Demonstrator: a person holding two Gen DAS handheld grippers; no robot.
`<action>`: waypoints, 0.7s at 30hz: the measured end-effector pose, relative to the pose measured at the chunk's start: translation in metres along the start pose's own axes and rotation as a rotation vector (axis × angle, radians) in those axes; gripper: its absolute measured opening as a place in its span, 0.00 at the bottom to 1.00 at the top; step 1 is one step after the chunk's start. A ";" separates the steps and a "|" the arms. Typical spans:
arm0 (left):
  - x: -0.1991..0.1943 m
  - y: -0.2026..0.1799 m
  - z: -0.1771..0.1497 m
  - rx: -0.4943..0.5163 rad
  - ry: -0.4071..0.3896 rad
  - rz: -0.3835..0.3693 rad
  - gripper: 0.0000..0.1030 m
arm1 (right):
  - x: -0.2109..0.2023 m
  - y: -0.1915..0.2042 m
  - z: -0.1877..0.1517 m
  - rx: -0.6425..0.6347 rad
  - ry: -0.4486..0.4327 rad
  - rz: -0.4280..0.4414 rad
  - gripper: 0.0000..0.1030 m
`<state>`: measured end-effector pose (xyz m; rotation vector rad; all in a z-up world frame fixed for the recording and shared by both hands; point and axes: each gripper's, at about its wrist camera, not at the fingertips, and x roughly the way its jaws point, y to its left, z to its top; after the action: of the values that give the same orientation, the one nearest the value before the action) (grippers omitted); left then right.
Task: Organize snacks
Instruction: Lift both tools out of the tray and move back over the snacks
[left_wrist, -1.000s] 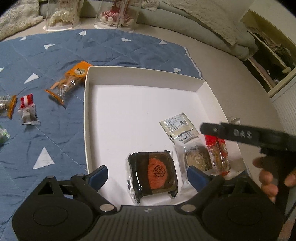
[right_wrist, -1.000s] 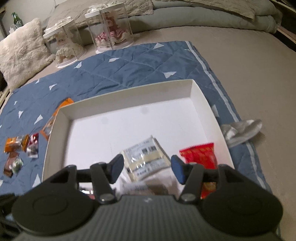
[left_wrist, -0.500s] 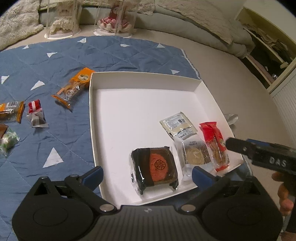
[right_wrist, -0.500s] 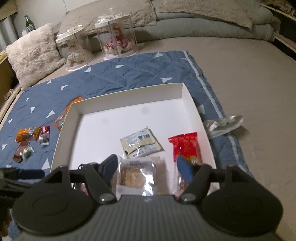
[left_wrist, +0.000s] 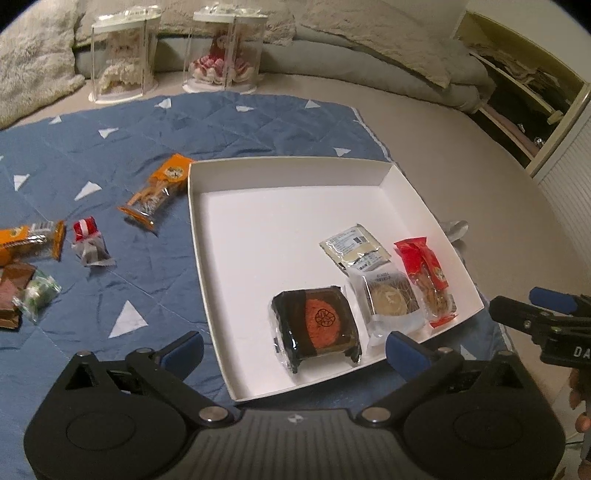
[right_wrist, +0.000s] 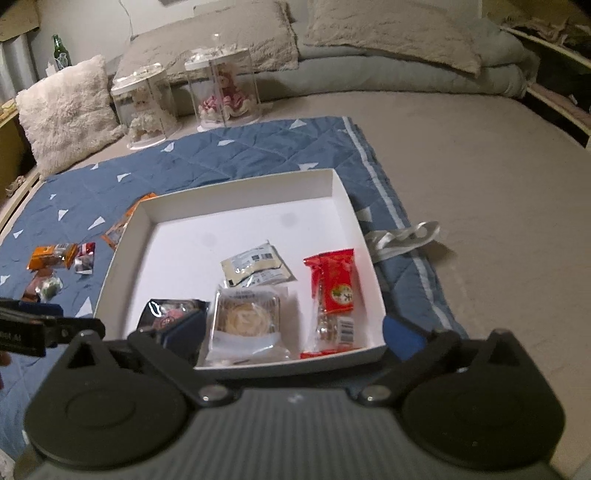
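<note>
i'm between placements: left gripper (left_wrist: 293, 349) jaws wide, right gripper (right_wrist: 291, 334) jaws opening, both empty; next, the orange packet (left_wrist: 157, 194) outside the white tray (left_wrist: 295, 166).

Two clear doll cases (left_wrist: 218, 51), pillows (right_wrist: 68, 118)

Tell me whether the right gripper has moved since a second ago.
Yes. The right gripper has pulled back toward the near edge of the white box, opening, nothing between its fingers.

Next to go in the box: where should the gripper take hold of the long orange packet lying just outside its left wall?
Judging by its long, narrow, flat shape, grip the orange packet across its clear middle, from above, jaws astride the narrow width; the white box wall crowds its top end.
</note>
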<state>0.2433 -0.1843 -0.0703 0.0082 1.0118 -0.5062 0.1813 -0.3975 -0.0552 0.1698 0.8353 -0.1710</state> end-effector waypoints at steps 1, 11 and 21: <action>-0.003 0.000 -0.001 0.008 -0.003 -0.001 1.00 | -0.003 0.002 -0.002 -0.003 -0.009 -0.001 1.00; -0.028 0.027 -0.008 0.011 -0.058 0.012 1.00 | -0.016 0.013 -0.016 0.053 -0.063 0.011 1.00; -0.047 0.108 -0.015 -0.103 -0.087 0.064 1.00 | 0.003 0.060 -0.007 0.014 -0.100 0.028 1.00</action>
<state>0.2557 -0.0668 -0.0643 -0.0721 0.9483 -0.3928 0.1911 -0.3380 -0.0567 0.1841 0.7324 -0.1578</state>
